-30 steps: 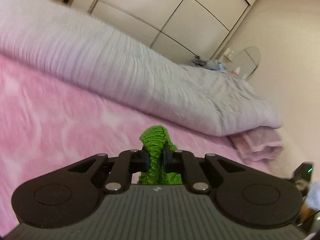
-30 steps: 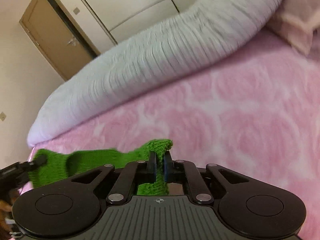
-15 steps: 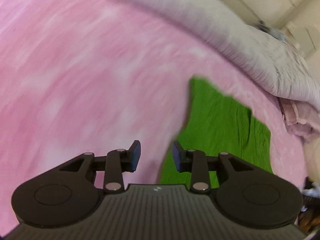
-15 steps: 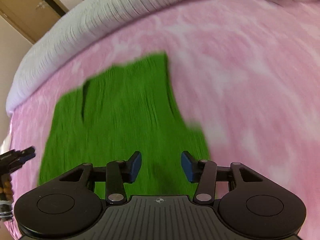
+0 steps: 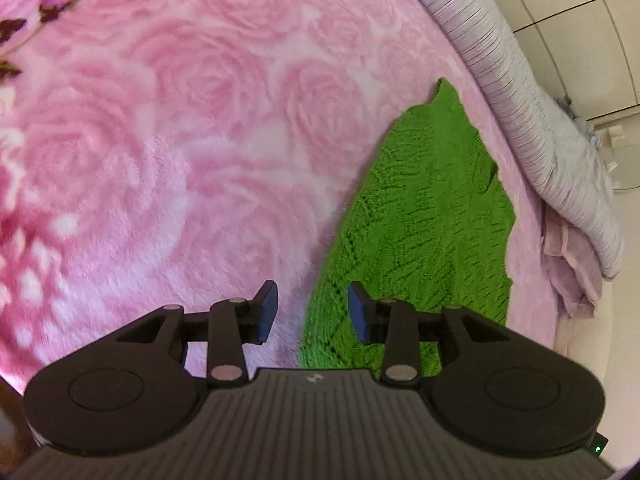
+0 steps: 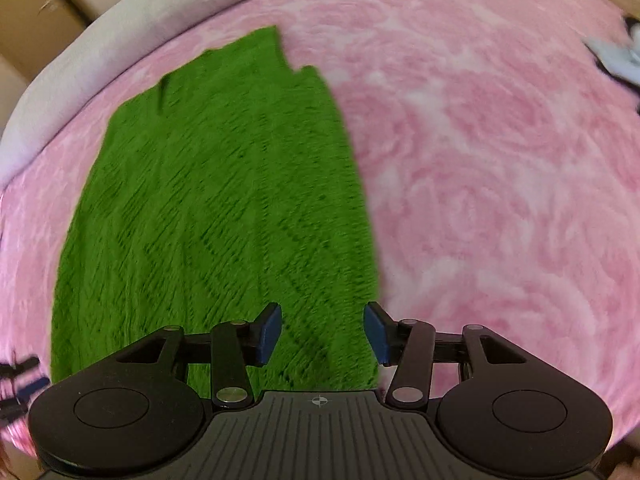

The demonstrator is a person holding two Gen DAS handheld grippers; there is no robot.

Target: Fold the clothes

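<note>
I am looking at a bright green, chunky-knit garment (image 6: 216, 208) lying flat on the plush pink rose-patterned bed blanket (image 6: 500, 168), just beside the ribbed grey duvet roll (image 5: 552, 148). It is looking soft, light and floppy; I would be pinching its near corners. My left gripper (image 5: 312, 312) and right gripper (image 6: 322, 334) are hovering wide apart, gripping nothing.

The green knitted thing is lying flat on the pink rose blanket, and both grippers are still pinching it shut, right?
Not quite. The green knitted garment does lie flat on the pink rose blanket, but neither gripper pinches it. The left gripper is open in the left wrist view, and the right gripper is open in the right wrist view, with nothing between the fingers.
</note>
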